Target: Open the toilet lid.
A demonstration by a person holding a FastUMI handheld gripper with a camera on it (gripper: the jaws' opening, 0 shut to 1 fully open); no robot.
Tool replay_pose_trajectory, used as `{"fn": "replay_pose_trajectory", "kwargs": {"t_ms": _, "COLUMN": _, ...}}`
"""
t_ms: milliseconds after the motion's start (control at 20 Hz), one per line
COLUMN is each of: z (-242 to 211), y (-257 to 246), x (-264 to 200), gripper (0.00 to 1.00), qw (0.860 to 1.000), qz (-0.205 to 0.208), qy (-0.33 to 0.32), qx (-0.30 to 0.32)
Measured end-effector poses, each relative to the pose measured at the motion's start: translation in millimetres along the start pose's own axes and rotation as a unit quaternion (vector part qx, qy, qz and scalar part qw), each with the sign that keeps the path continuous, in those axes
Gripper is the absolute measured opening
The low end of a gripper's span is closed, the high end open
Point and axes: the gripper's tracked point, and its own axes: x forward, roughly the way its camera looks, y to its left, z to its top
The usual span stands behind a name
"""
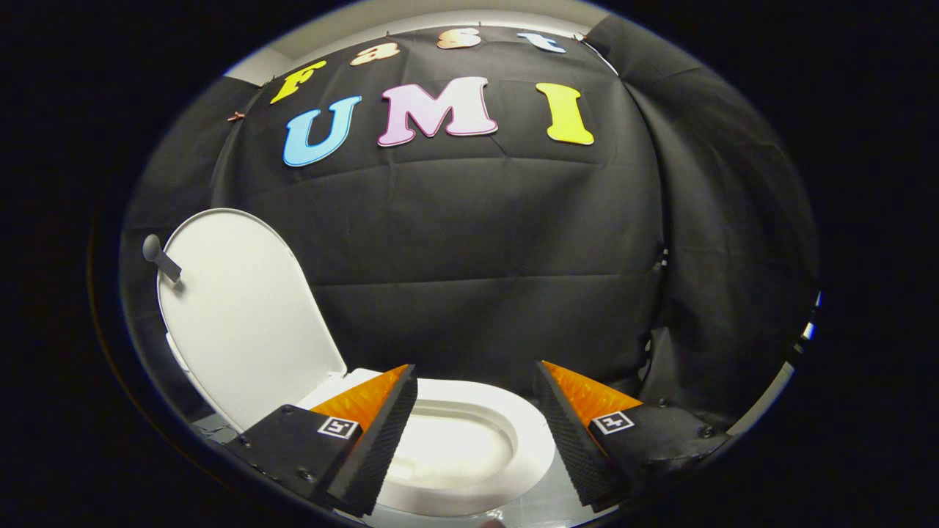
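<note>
Tongs point(475, 378) spread wide and released, holding nothing, toilet seat point(535, 447) between the fingers, toilet lid point(242, 315) upright beside them.

A pale grey floor point(539, 507) carries the scene, with only a narrow bare strip of it visible below and between the spread fingers of the tongs point(475, 385). A white toilet point(528, 440) seems to rest on that floor, though its base is hidden. The oval seat ring lies flat around the open bowl. The toilet lid point(246, 315) stands raised and roughly upright at the far-left side of the toilet. Black cloth point(477, 293) hangs down behind the toilet towards the floor.
</note>
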Motion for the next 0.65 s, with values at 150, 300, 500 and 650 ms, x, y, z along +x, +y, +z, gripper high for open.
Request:
{"fn": "replay_pose_trajectory", "kwargs": {"t_ms": 150, "z": 5.3, "y": -4.6, "x": -1.5, "gripper": 0.99, "qw": 1.0, "qz": -0.003, "qy": -0.009, "qx": -0.013}}
{"fn": "replay_pose_trajectory", "kwargs": {"t_ms": 300, "z": 5.0, "y": -3.3, "x": -2.6, "gripper": 0.99, "qw": 1.0, "qz": 0.0, "qy": -0.006, "qx": -0.004}}
{"fn": "replay_pose_trajectory", "kwargs": {"t_ms": 500, "z": 6.0, "y": -4.4, "x": -4.8, "gripper": 0.99, "qw": 1.0, "qz": 0.0, "qy": -0.008, "qx": -0.007}}
{"fn": "replay_pose_trajectory", "kwargs": {"t_ms": 650, "z": 3.8, "y": -4.5, "x": -3.5, "gripper": 0.99, "qw": 1.0, "qz": 0.0, "qy": -0.004, "qx": 0.0}}
